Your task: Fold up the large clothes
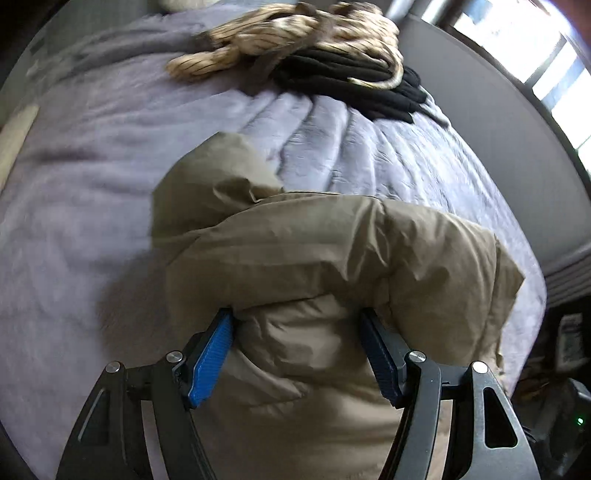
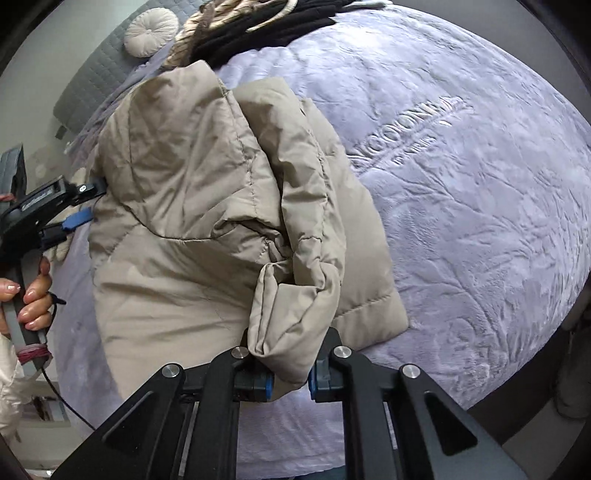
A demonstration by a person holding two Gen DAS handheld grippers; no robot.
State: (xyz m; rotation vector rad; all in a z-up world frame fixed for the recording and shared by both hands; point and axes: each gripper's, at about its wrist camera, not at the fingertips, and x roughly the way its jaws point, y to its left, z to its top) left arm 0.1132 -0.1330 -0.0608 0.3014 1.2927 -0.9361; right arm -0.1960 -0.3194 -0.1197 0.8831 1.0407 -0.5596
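A lavender plush bedspread [image 2: 461, 192] covers the bed and carries everything else. On its near part lies the tan puffer jacket [image 2: 192, 206], partly folded, with 1 padded layer doubled over the body and a sleeve or hem flap standing up toward the right wrist camera. Further back sits a heap of other clothes: a beige striped garment [image 1: 280, 40] on top of a black garment [image 1: 343, 81], with a round cream cushion [image 2: 150, 32] by the headboard.

The left gripper [image 1: 299, 354] straddles a thick roll of the jacket, its blue pads [image 1: 212, 362] pressed against both sides, so it grips the bulk with the jaws wide. The right gripper [image 2: 290, 382] has its jaws nearly closed, pinching the flap's end.

Likely risks: the slick, springy shell may slide out of the right pinch if only the outer layer is caught. The puffy roll in the left gripper could spring open once let go, undoing the fold. Pulling the 2 grips unevenly could drag the jacket across the plush and skew its edges.
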